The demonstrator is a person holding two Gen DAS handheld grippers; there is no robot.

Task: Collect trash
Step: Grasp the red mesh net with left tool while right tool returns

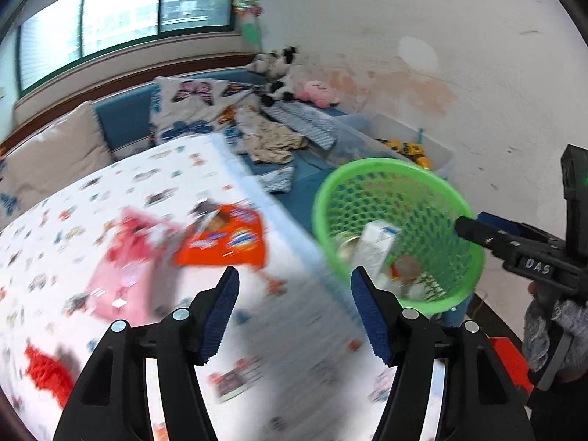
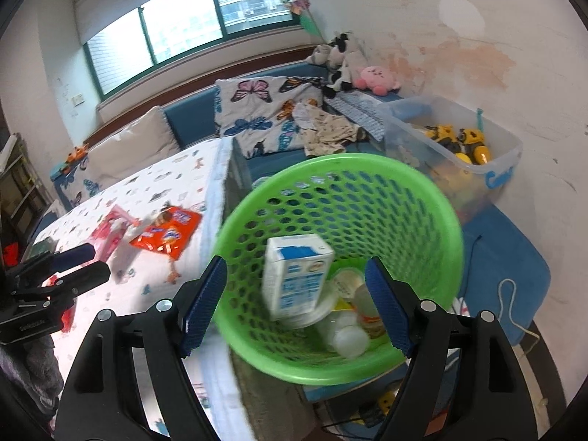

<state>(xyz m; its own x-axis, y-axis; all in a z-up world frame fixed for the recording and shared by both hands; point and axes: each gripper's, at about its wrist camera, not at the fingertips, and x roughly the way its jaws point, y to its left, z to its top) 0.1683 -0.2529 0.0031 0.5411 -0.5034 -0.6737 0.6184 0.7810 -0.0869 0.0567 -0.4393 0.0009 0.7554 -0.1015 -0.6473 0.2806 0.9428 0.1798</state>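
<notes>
the left gripper (image 1: 294,312) has its jaws spread wide with nothing between the blue pads, poised above the patterned table (image 1: 154,183); the right gripper (image 2: 296,305) is likewise spread wide and grips nothing, pointing down into the green mesh basket (image 2: 367,176), which sits just off the table's edge; inside the basket a white and blue carton (image 2: 296,275) stands tilted, with pale round bits and a lidded cup beside it at the bottom; on the table lie an orange snack wrapper (image 1: 224,239) and, just to its left, a pink package (image 1: 125,283), both blurred; a red object (image 1: 47,371) lies nearer the table's left edge; behind the basket a clear bin (image 2: 507,161) holds yellow toys.
</notes>
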